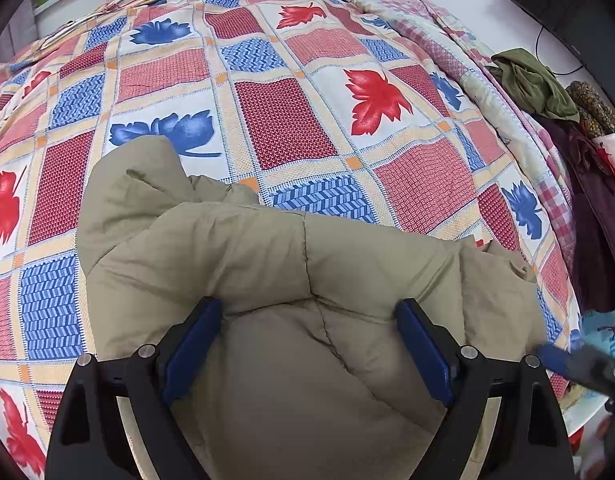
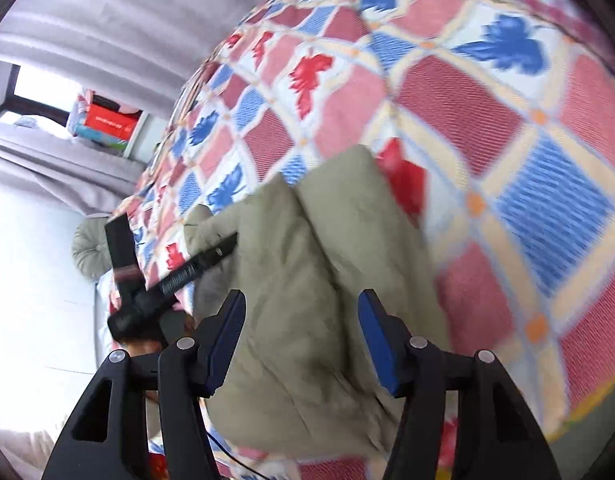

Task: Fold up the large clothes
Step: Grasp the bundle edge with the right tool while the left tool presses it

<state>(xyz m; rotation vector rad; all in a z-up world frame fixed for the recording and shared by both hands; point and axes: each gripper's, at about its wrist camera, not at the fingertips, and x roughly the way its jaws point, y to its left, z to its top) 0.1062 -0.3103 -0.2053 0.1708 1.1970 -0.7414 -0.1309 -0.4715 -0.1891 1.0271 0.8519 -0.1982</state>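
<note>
bare bedspread (image 1: 291, 128) beyond; clothes pile (image 1: 579, 168) right.

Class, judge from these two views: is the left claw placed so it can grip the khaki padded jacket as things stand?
Probably yes. The left claw is open with the khaki padded jacket bulging between its fingers, and nothing lies between them. Closing should pinch the fabric.

Jacket (image 1: 307, 280) on bedspread (image 1: 267, 120); clothes pile (image 1: 567, 128) right of it.

Matt, puffy quilted cloth jacket (image 1: 307, 264) on woven printed cotton-like bedspread (image 1: 283, 120).
</note>
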